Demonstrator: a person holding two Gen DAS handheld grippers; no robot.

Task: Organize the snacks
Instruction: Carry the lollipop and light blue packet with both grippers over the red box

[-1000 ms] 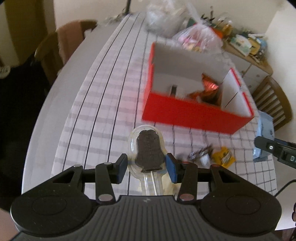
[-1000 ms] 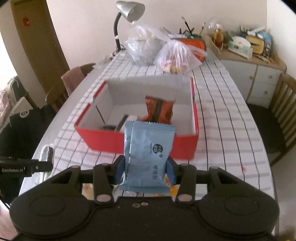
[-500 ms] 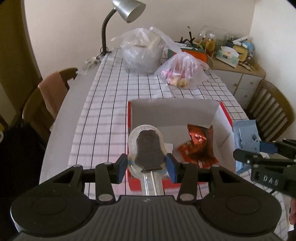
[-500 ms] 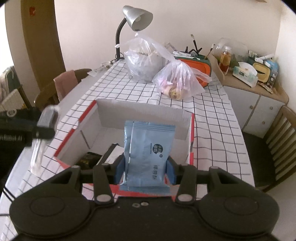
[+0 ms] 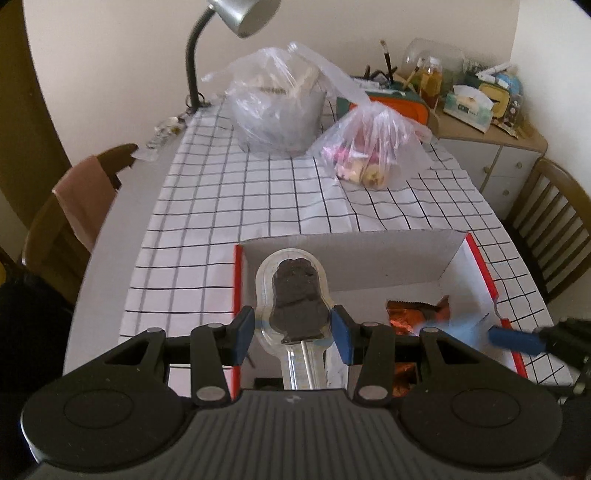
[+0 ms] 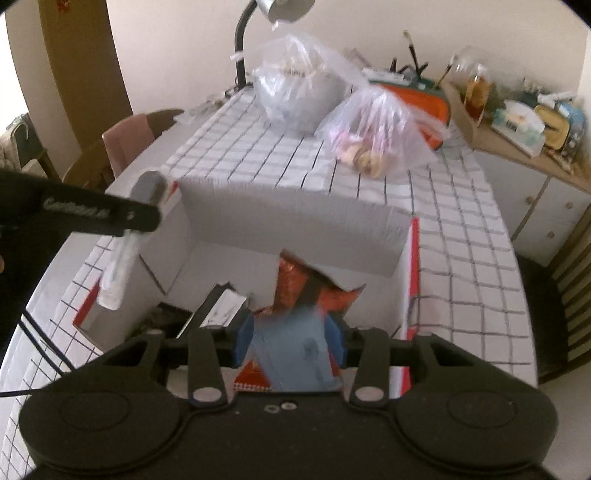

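The red box [image 5: 476,258] sits on the checked tablecloth [image 5: 258,206] and already holds some snacks: an orange foil packet [image 6: 299,284] toward its right side and a dark flat item [image 6: 221,306] further left, too small to identify. 2 more snacks are in the air above it, so the sorting looks partly done, with both drops still to come. The left gripper [image 5: 293,329] is clamped on a clear blister pack holding a dark chocolate pop [image 5: 297,295], which hangs over the box's left end, near the left wall. The right gripper [image 6: 291,338] has its jaws on a blue sachet [image 6: 295,354], blurred here, low over the foil packet near the right wall; those jaws have just been closing further, with the sachet between them. How many snacks remain on the table cannot be told, since neither view shows the near side of the cloth. Inside the box, the white far wall [image 6: 291,225] stands tall and a cardboard divider [image 6: 155,269] closes off a left section, so each hand has a bounded pocket to lower into. The 2 grippers are apart across the box, with free floor between them. Behind the box, 2 plastic bags [image 5: 369,147] and a desk lamp [image 5: 236,14] stand well clear of both hands.
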